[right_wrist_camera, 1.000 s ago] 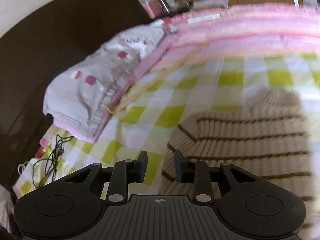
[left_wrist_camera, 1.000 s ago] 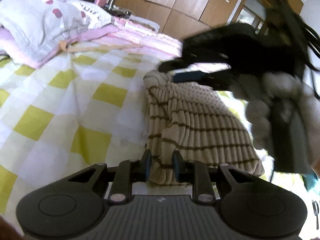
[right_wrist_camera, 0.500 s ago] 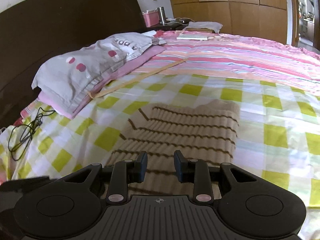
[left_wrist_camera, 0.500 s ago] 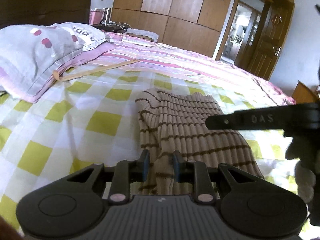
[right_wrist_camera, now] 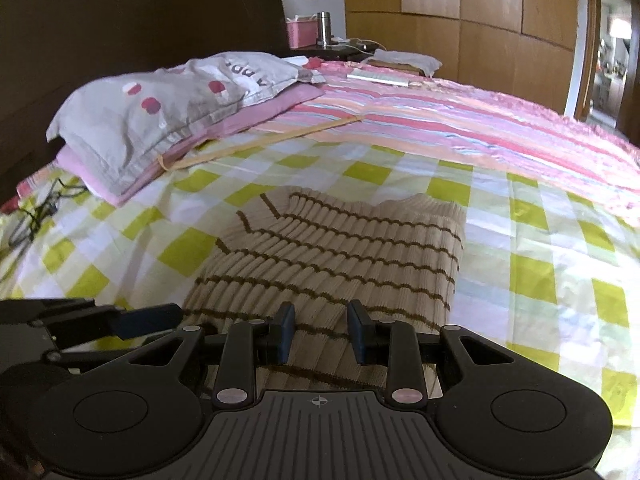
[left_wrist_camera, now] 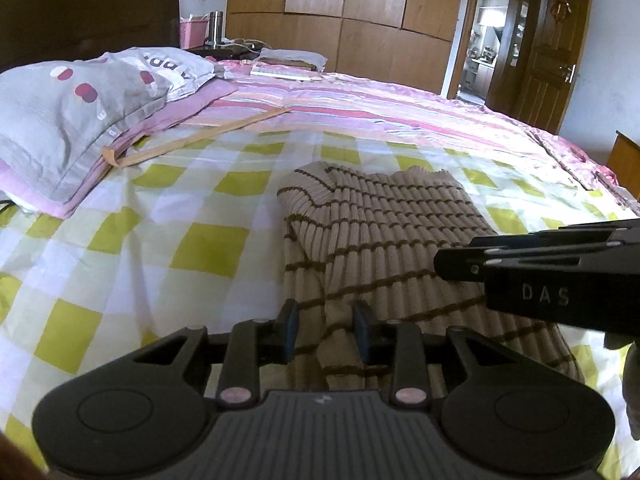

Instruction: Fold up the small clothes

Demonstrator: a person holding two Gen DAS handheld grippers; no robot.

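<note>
A beige ribbed sweater (left_wrist_camera: 380, 240) with thin brown stripes lies folded on the yellow-checked sheet (left_wrist_camera: 120, 240). My left gripper (left_wrist_camera: 325, 332) hovers at the sweater's near left edge. Its jaws are opening, with a ridge of the knit showing in the gap and the pads clear of it. My right gripper (right_wrist_camera: 322, 336) is over the sweater (right_wrist_camera: 340, 248) at its near edge, open, with fabric visible behind the gap but not pinched. Each gripper shows in the other's view: the right gripper (left_wrist_camera: 540, 276) from the side, the left gripper (right_wrist_camera: 120, 320) low on the left.
A grey pillow (left_wrist_camera: 72, 120) on a pink one lies at the left, with a pink striped quilt (left_wrist_camera: 380, 112) across the far bed. A black cable (right_wrist_camera: 36, 216) trails at the left edge. Wooden wardrobe (left_wrist_camera: 360, 20) and door (left_wrist_camera: 548, 40) stand behind.
The right gripper came down from above the sweater to low beside the left one. The right wrist view swung from the sheet onto the sweater's near edge. The left view levelled out.
</note>
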